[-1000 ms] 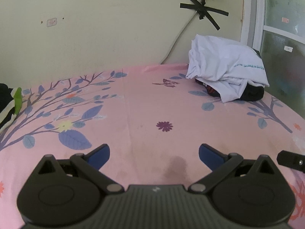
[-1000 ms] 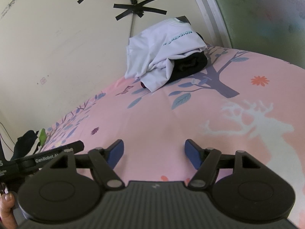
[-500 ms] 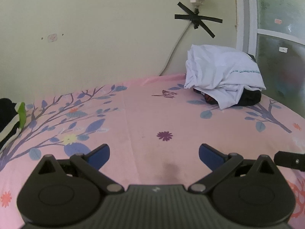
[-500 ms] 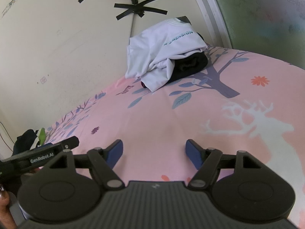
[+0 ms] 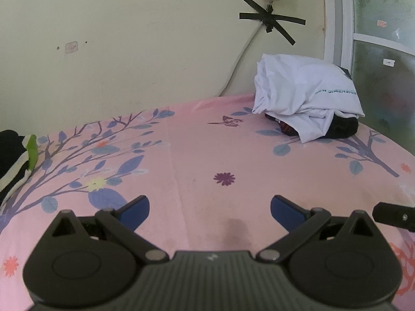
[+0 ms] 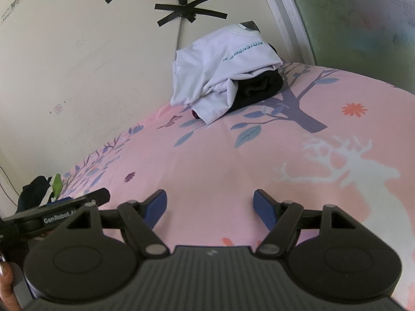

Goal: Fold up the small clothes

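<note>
Above the pink bedsheet (image 5: 197, 150), both grippers' jaws wide apart, empty; white shirt (image 5: 306, 96) far off.

Both wrist cams sit low over the pink bedsheet (image 5: 197, 142), tilted down, facing the wall. Left cam looks fwd toward the far-right corner; right cam angles left. Both share the white shirt pile (image 5: 303, 96) (image 6: 220, 77) and taped cable (image 5: 269, 22).

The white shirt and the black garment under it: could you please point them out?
white shirt (image 5: 298, 90), left wrist view, on its crumpled middle.
black garment (image 6: 259, 85), right wrist view, on its rolled end.
</note>
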Demonstrator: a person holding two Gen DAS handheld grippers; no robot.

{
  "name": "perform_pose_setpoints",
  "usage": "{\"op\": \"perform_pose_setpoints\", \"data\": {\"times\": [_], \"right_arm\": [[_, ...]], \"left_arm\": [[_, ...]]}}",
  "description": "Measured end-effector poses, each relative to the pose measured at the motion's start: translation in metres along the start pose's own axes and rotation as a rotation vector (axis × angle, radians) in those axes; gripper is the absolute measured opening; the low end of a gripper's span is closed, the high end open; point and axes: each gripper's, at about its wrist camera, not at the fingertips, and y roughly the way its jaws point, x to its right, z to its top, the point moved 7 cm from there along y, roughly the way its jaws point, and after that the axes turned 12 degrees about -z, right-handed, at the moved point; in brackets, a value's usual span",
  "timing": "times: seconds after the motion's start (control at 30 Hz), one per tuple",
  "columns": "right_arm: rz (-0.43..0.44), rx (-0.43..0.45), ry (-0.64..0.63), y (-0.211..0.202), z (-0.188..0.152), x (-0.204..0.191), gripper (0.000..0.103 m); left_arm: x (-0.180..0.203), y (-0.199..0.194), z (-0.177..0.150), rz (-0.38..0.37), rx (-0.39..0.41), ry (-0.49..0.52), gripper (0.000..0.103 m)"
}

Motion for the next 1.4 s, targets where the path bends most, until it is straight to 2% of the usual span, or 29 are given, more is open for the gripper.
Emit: {"op": "perform_pose_setpoints", "data": {"times": [0.6,1.4], "right_arm": [[0.048,0.014,-0.01,-0.008,-0.005,-0.014,0.072],[0.055,0.001,-0.013,-0.005,-0.008,-0.016,0.072]], "left_arm": [[0.003,-0.002,-0.002,-0.011,-0.027,0.025,0.103],[0.001,0.001,-0.005,-0.022,-0.061,0.021,0.103]]}}
